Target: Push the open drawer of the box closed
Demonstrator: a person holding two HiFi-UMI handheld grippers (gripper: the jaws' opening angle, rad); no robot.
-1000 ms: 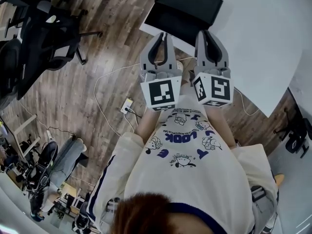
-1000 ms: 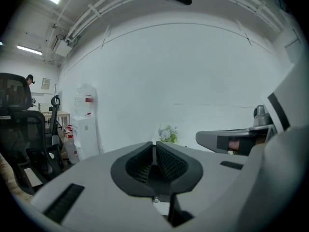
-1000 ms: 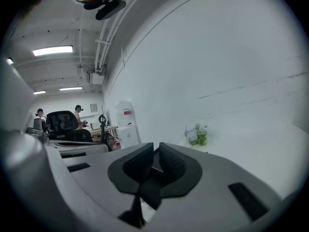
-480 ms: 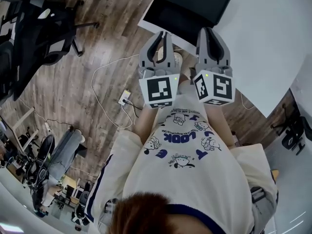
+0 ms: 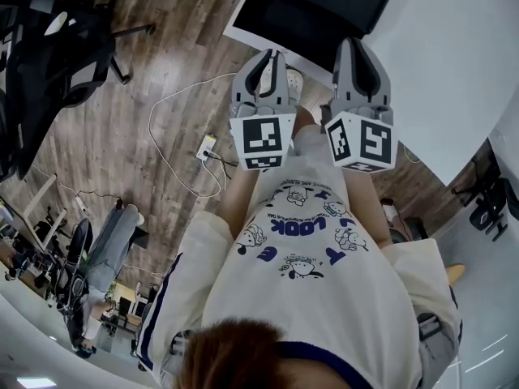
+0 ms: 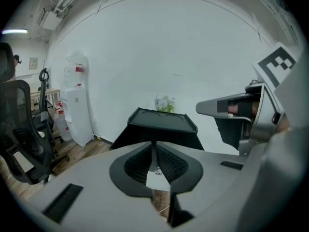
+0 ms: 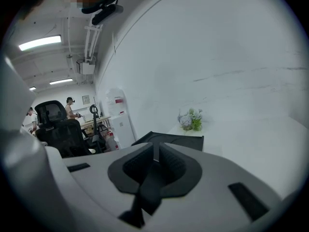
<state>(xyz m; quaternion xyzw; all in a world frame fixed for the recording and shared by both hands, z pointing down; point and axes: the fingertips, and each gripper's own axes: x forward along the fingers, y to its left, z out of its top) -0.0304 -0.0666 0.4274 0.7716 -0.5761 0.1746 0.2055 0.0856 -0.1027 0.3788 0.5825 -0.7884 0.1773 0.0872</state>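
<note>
While near the box [image 5: 316, 6], left gripper [image 5: 271, 58] and right gripper [image 5: 355, 47] are pressed closed.

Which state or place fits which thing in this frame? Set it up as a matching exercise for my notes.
Things:
1. left gripper
2. box
3. chair
4. power strip

Descriptions:
A. white, on the floor
B. black, on the table
C. shut, holding nothing
D. black, on the floor

Pairs: 1-C, 2-B, 3-D, 4-A
</note>
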